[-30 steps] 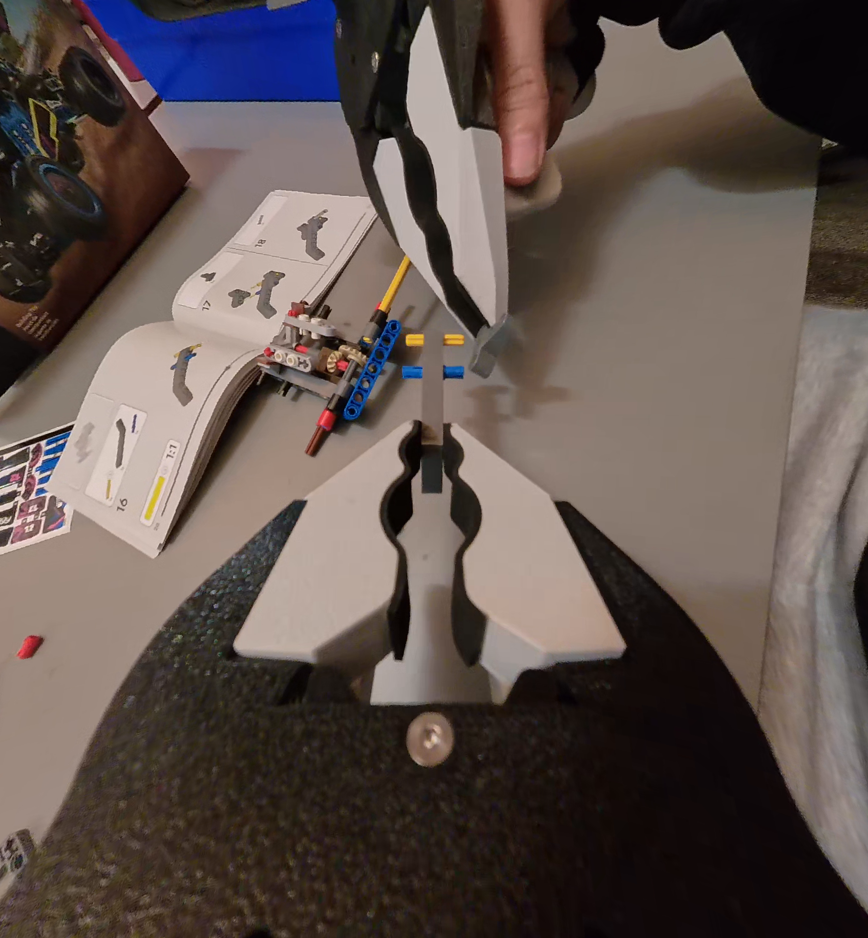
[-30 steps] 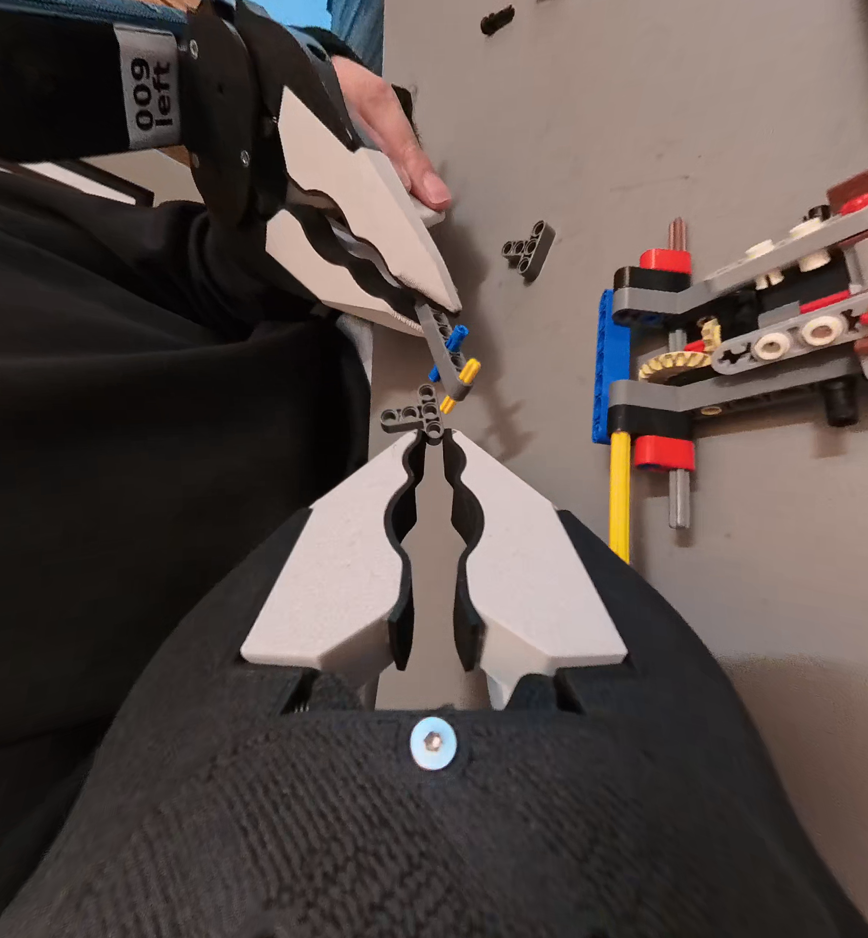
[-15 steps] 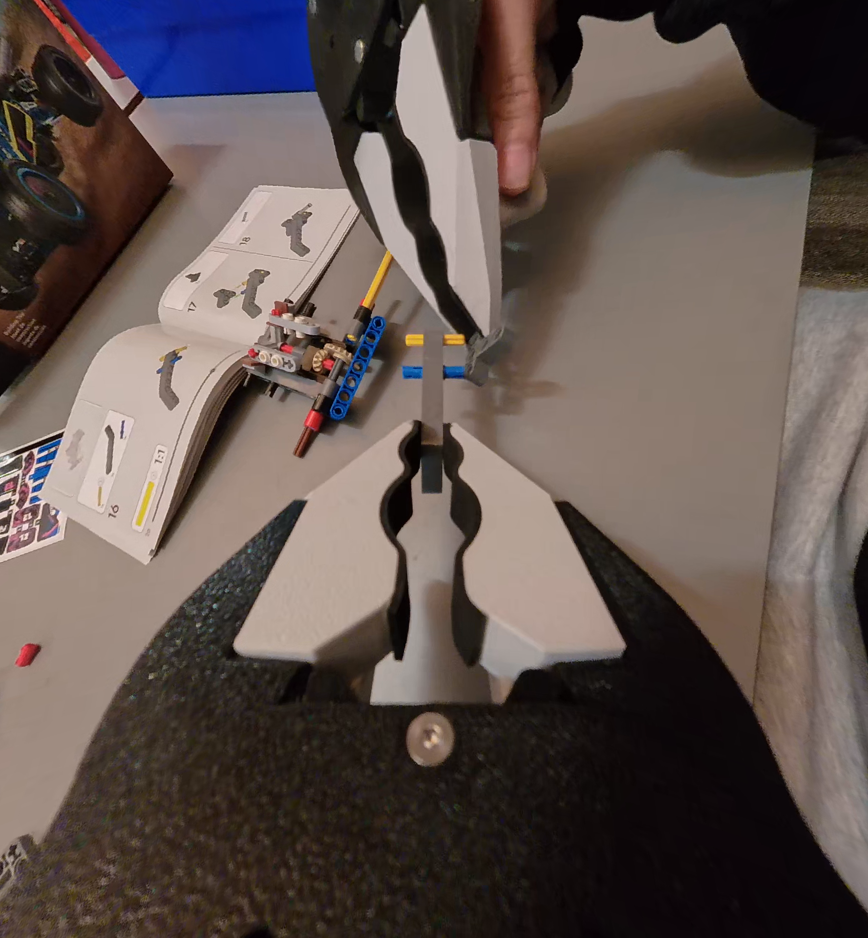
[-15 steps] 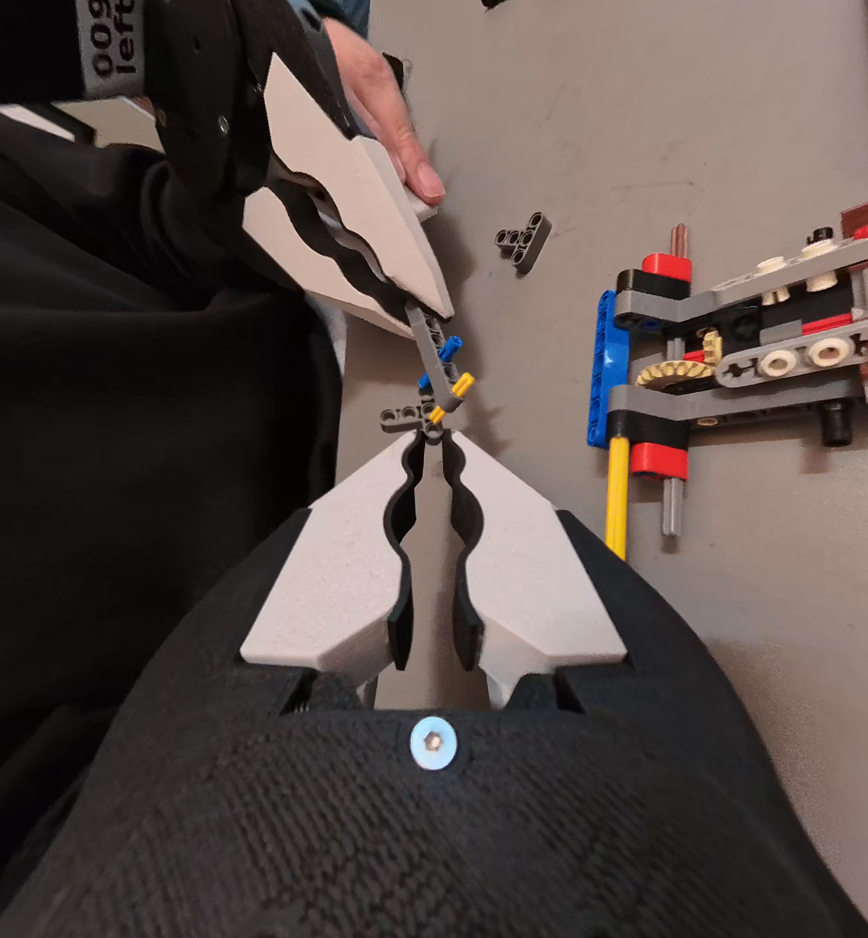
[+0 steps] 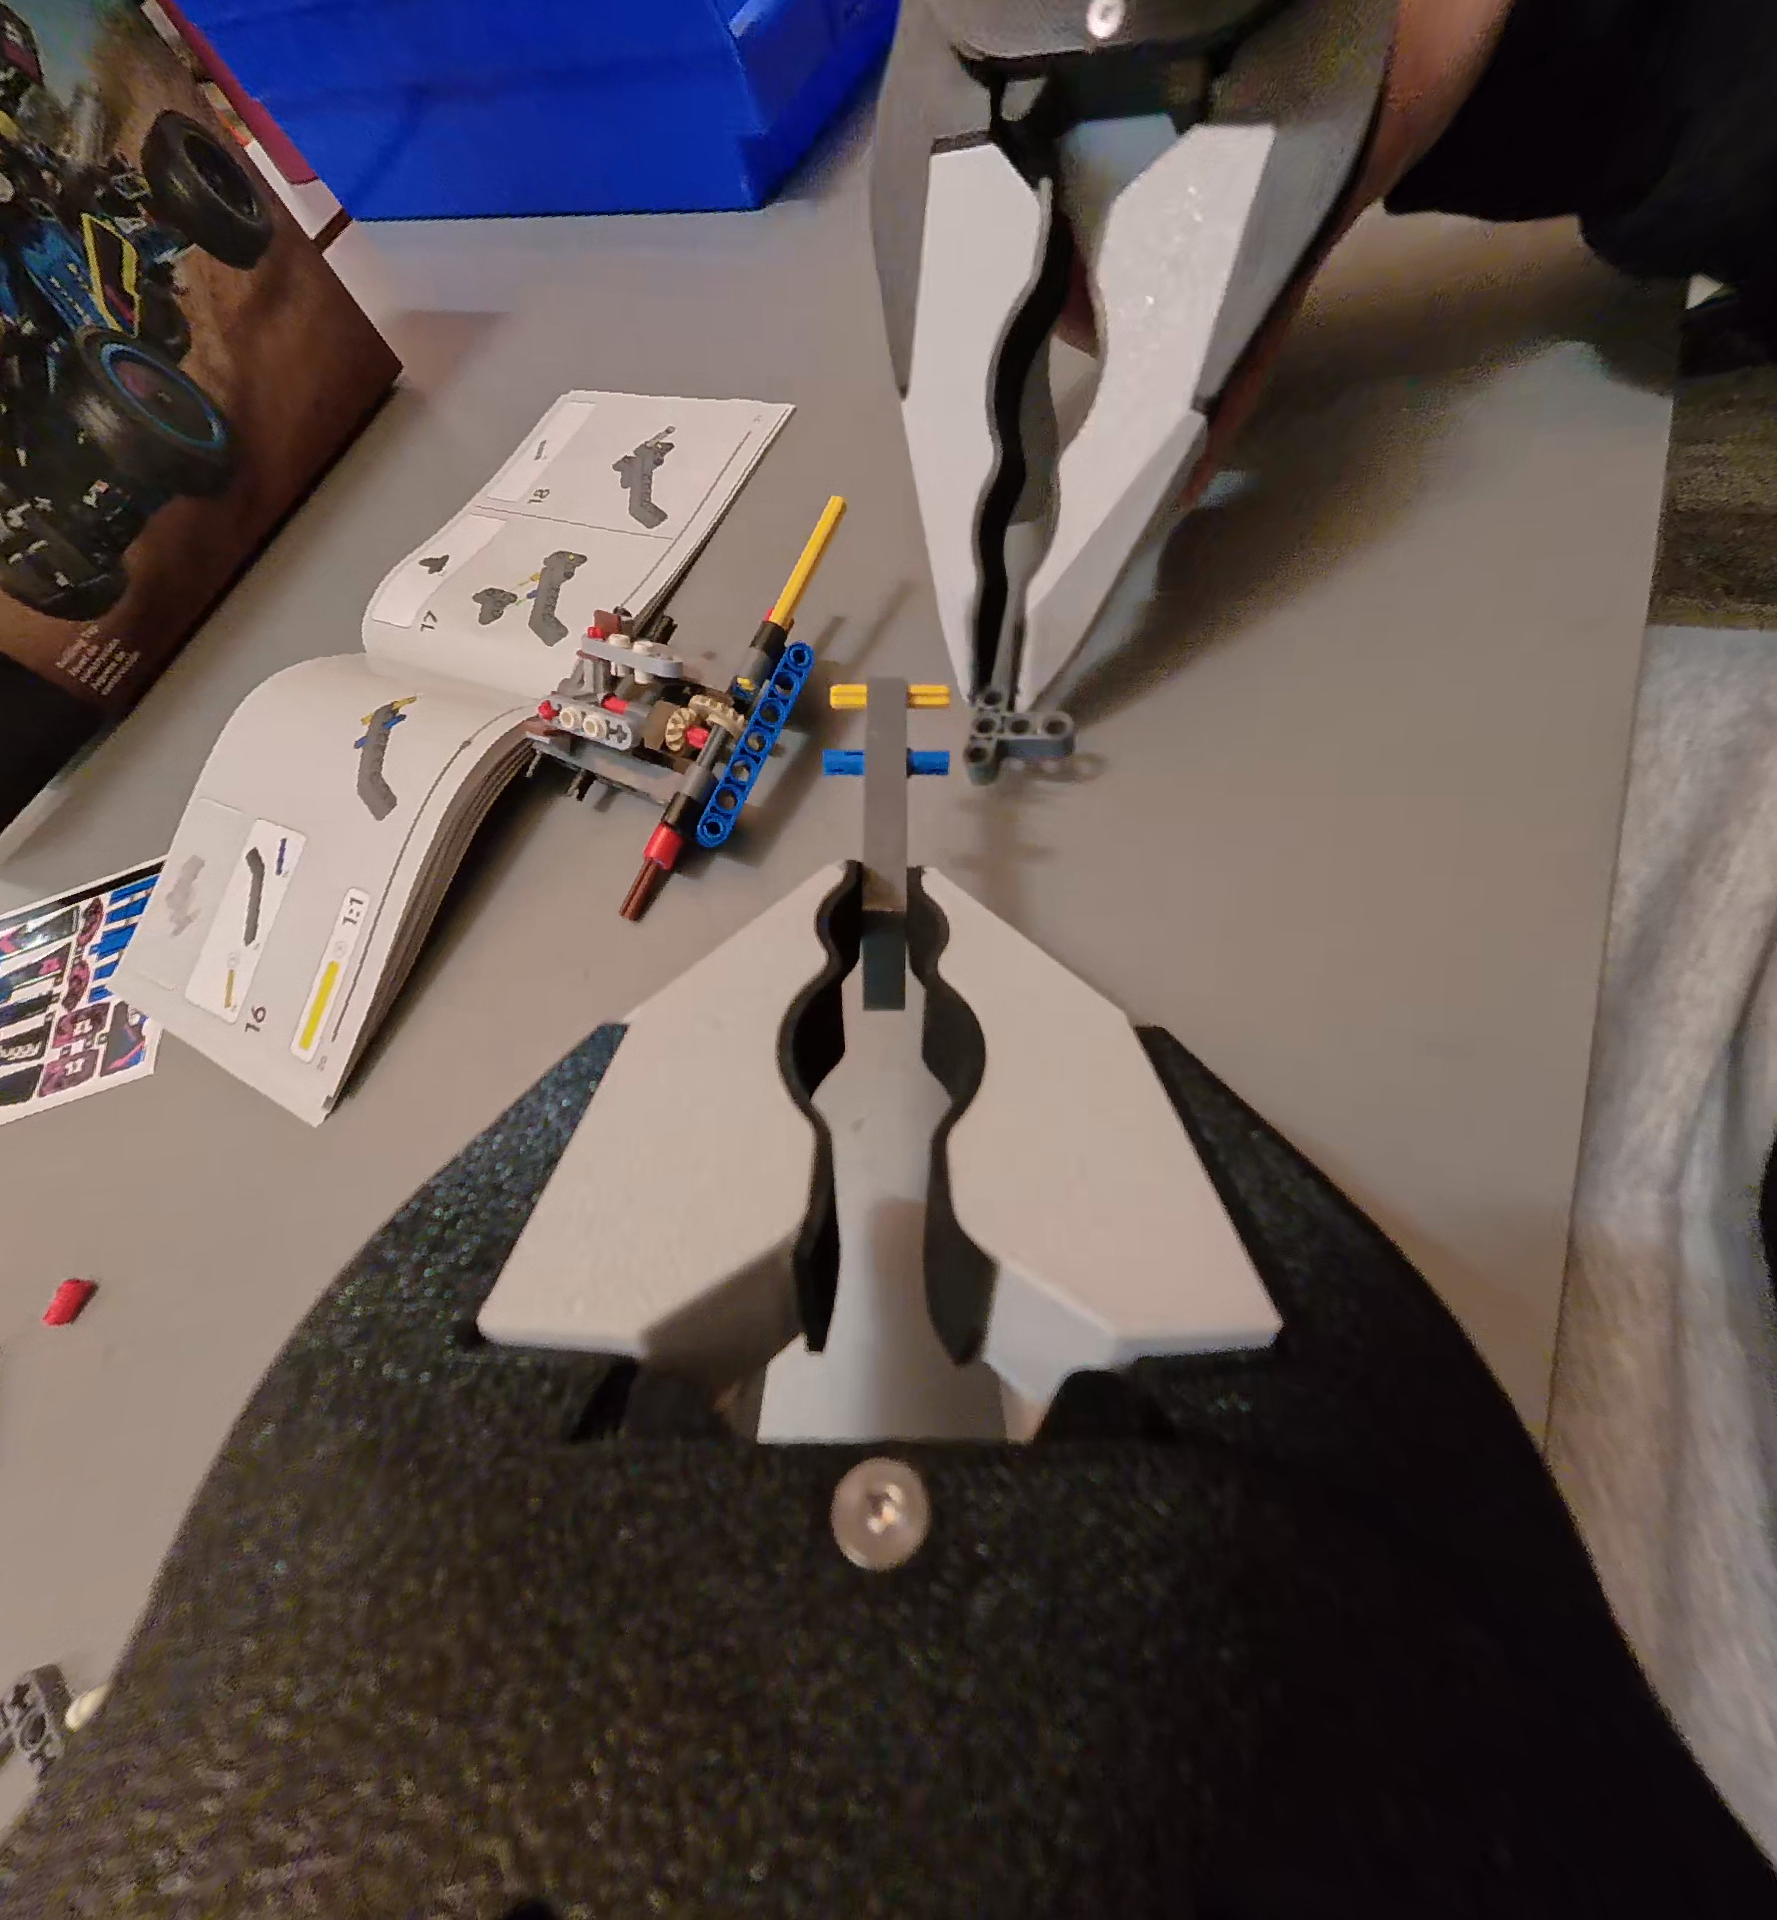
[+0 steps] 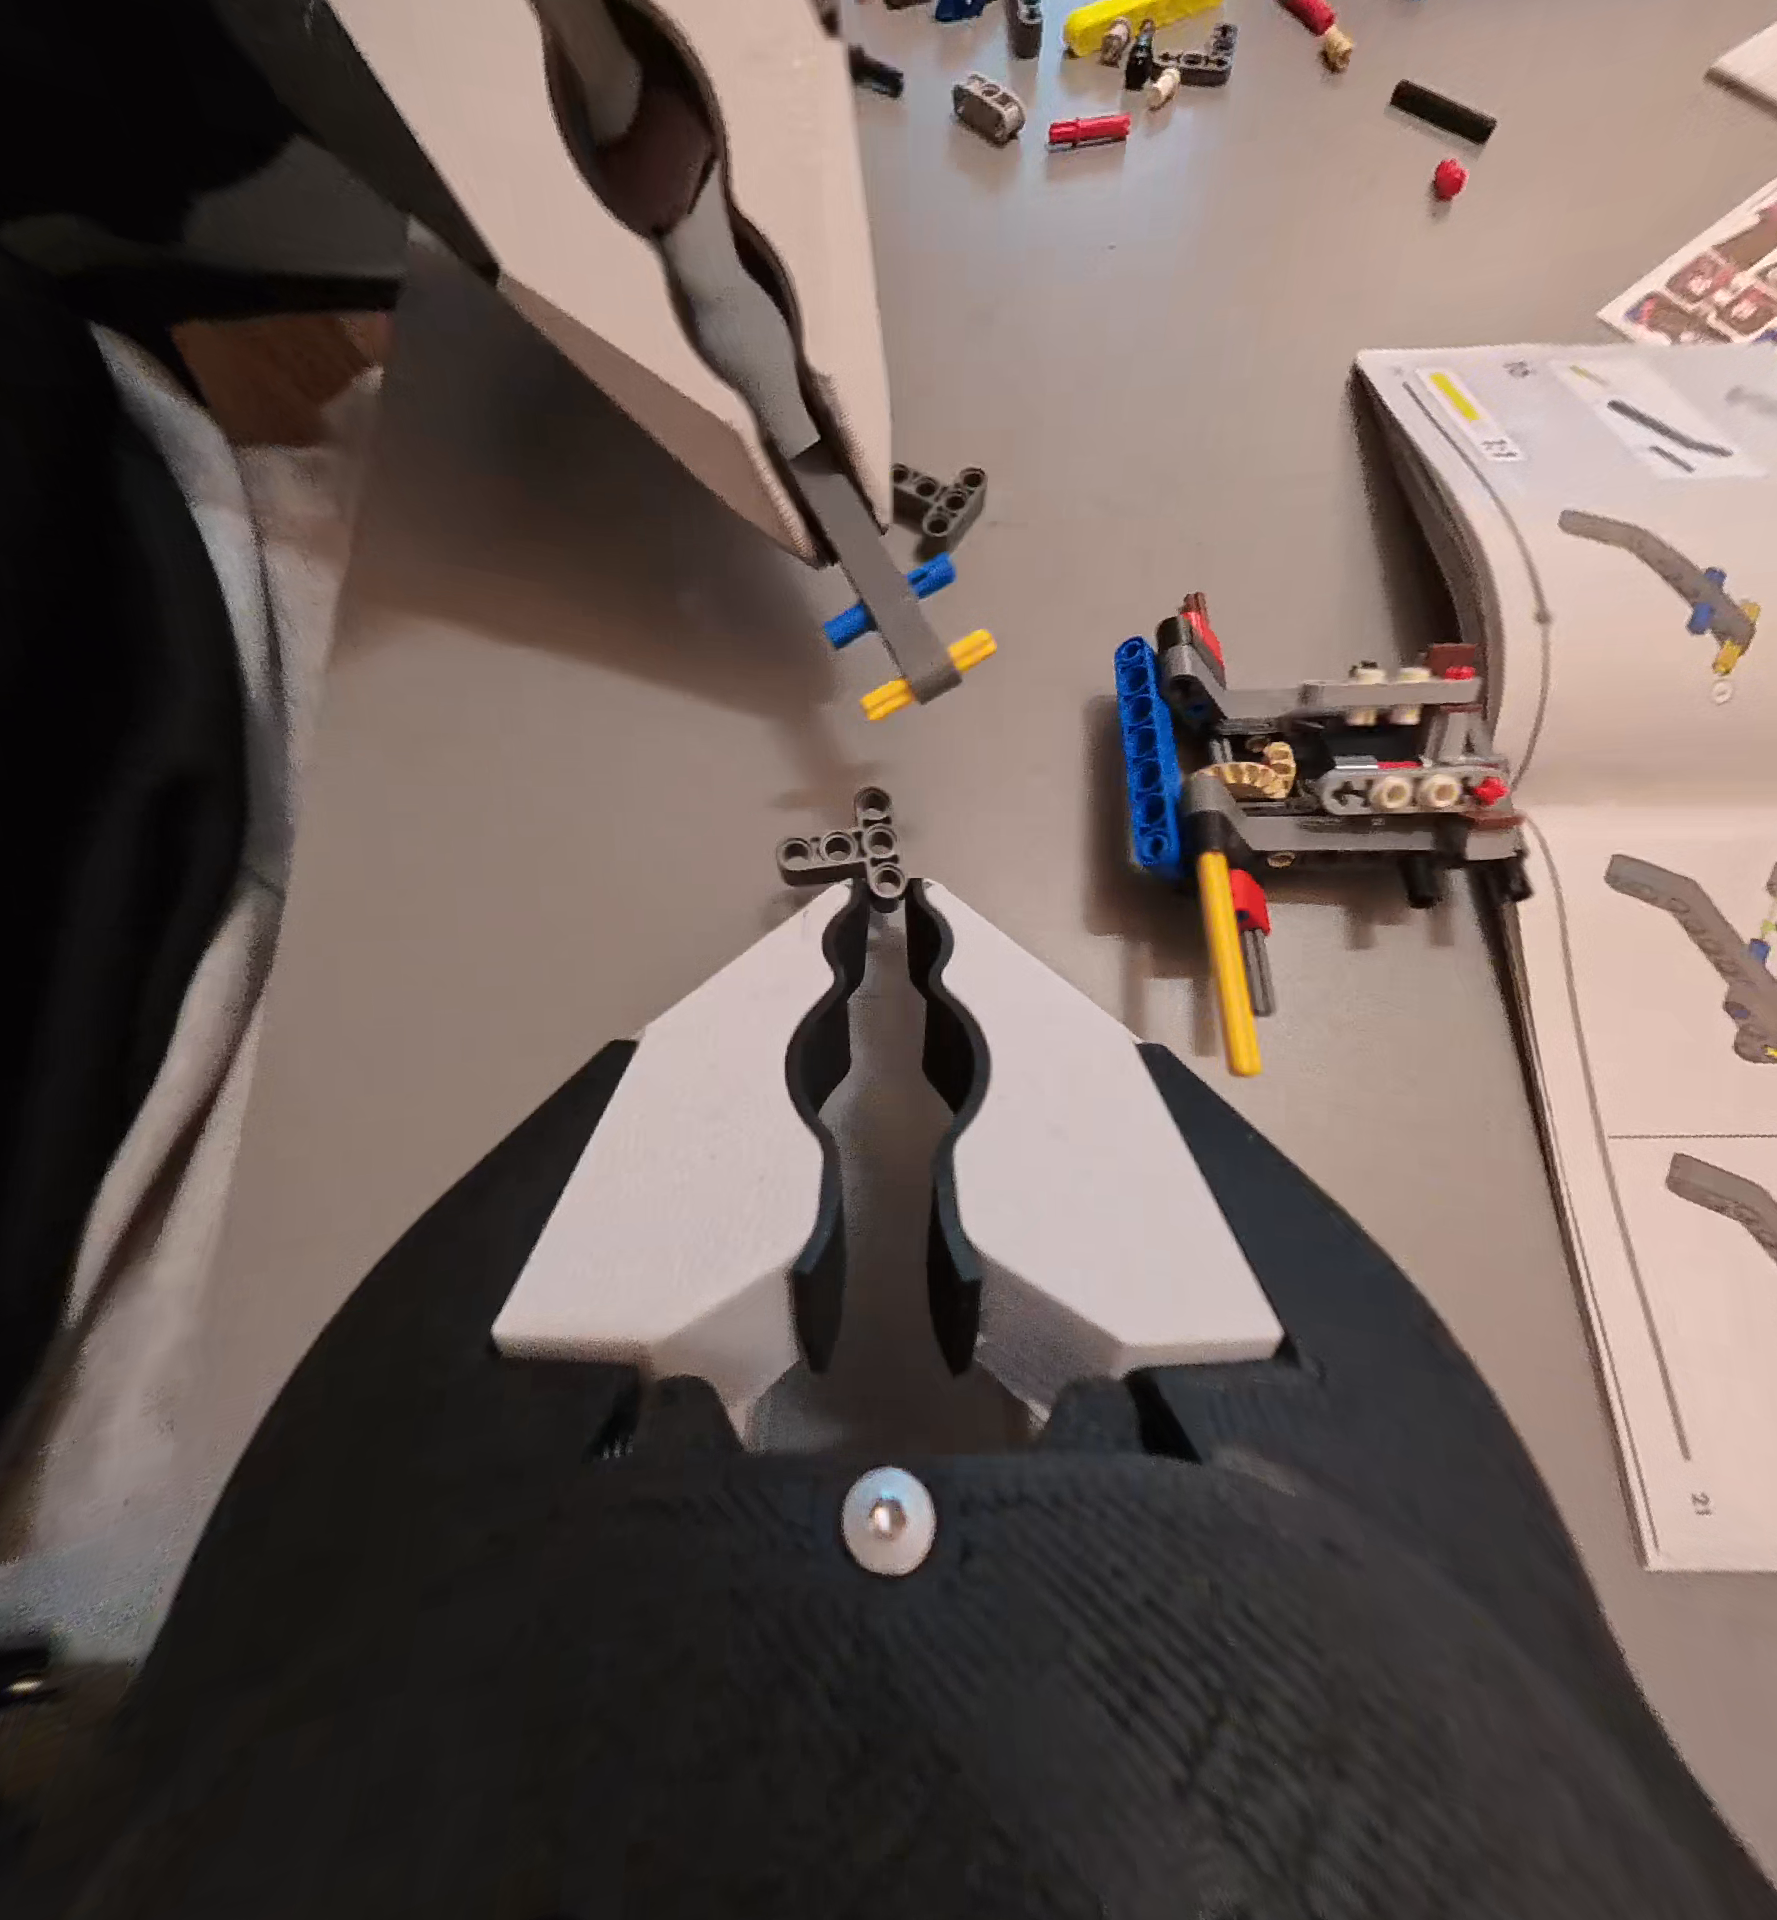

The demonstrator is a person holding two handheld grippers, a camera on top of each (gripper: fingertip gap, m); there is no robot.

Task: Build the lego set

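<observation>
My left gripper [image 5: 884,883] is shut on a long grey beam [image 5: 886,790] that carries a yellow pin [image 5: 853,694] and a blue pin [image 5: 842,762] near its far end. My right gripper [image 6: 884,888] is shut on a small dark grey T-shaped piece [image 6: 848,847], held just above the grey table [image 6: 1123,312]. In the left wrist view the T-shaped piece [image 5: 1019,732] hangs just right of the pins, apart from them. In the right wrist view the beam [image 6: 899,613] points down towards the T-shaped piece with a gap between them.
A partly built assembly [image 6: 1310,769] with a blue beam and a yellow axle lies beside the open instruction booklet [image 6: 1694,831]. A second T-shaped piece [image 6: 941,499] lies on the table. Loose parts [image 6: 1092,62], the set's box [image 5: 84,312], a blue bin [image 5: 551,94], a sticker sheet [image 5: 32,997] and a grey cloth [image 5: 1746,1143] surround the work area. Some 6 cm of space lies between my two pairs of fingers.
The right gripper has turned and drawn the T-shaped piece away from the beam's pinned end, so a gap has opened. Both grippers stay shut on their parts.
</observation>
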